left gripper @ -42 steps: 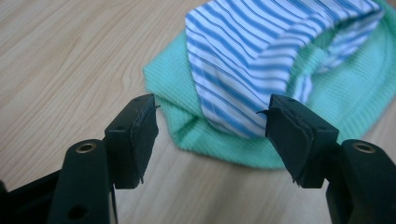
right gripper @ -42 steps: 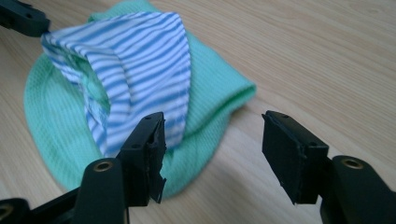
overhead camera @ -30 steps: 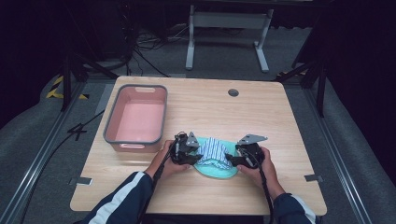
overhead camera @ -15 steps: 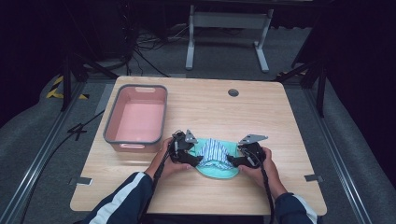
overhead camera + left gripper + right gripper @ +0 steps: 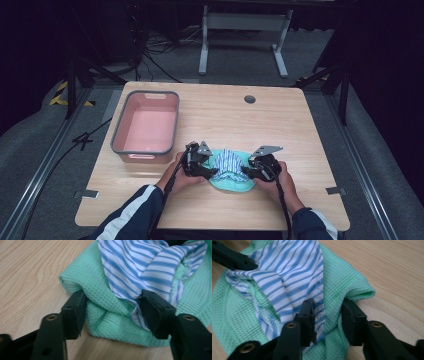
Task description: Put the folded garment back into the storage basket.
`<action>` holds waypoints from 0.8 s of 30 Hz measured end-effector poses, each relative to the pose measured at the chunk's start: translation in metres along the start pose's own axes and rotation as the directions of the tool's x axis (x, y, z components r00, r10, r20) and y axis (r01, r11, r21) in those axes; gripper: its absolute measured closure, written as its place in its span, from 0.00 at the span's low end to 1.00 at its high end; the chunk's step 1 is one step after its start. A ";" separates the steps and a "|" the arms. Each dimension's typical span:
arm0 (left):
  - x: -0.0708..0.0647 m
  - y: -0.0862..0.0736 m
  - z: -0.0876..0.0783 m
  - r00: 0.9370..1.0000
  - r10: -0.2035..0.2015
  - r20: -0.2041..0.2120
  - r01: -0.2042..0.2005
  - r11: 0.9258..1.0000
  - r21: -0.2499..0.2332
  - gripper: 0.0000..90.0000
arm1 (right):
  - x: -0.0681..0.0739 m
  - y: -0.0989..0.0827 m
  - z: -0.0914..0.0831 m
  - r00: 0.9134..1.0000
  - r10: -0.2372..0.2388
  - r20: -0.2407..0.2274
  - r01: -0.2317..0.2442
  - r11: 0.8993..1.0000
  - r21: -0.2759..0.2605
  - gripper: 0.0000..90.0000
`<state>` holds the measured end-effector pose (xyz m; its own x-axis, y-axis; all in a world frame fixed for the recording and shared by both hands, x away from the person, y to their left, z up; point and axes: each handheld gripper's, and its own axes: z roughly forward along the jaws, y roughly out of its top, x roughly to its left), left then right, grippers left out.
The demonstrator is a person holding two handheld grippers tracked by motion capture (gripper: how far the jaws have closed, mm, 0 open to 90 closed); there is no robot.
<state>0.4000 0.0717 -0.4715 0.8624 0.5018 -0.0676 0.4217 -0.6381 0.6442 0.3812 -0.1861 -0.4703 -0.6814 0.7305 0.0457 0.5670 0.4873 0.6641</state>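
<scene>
A mint-green waffle cloth point(image 5: 235, 183) lies bunched near the table's front edge, with a blue-and-white striped cloth point(image 5: 228, 160) on top of it. My left gripper point(image 5: 208, 170) is at the bundle's left side. Its jaws have just been closing, and in the left gripper view the left gripper point(image 5: 112, 298) pinches a fold of green cloth point(image 5: 105, 307) and the striped cloth's edge point(image 5: 140, 272). My right gripper point(image 5: 248, 173) is at the bundle's right side, its jaws also just closing. The right gripper point(image 5: 328, 304) squeezes a green fold point(image 5: 334, 290) with striped cloth point(image 5: 287, 272) over it.
A pink bin with a grey rim point(image 5: 118, 142) stands on the left of the wooden table point(image 5: 300, 130), just beyond my left hand. A round cable hole point(image 5: 249, 99) sits near the far edge. Dark floor, cables and a metal stand lie past the table.
Both hands stay at the bundle's two sides. The jaws have drawn in onto the cloth, and the bundle looks a little more gathered between them.
</scene>
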 end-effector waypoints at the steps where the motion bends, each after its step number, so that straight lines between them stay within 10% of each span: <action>1: -0.001 0.000 0.000 1.000 0.004 0.008 -0.004 1.000 -0.002 0.55 | 0.000 0.000 0.000 1.000 0.001 -0.002 -0.001 1.000 0.001 0.75; 13: -0.007 0.003 0.000 0.998 0.065 0.018 -0.065 0.998 0.013 0.87 | 0.003 -0.001 -0.001 1.000 0.005 -0.008 -0.005 1.000 -0.014 0.88; 24: -0.011 0.009 -0.007 0.996 0.093 0.005 -0.093 0.996 0.007 0.90 | 0.004 0.000 -0.008 1.000 0.002 -0.016 -0.002 1.000 -0.027 0.89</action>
<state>0.3920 0.0646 -0.4598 0.8990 0.4377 -0.0111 0.3420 -0.6861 0.6421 0.3747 -0.1867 -0.4642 -0.6880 0.7233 0.0591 0.5558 0.4728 0.6837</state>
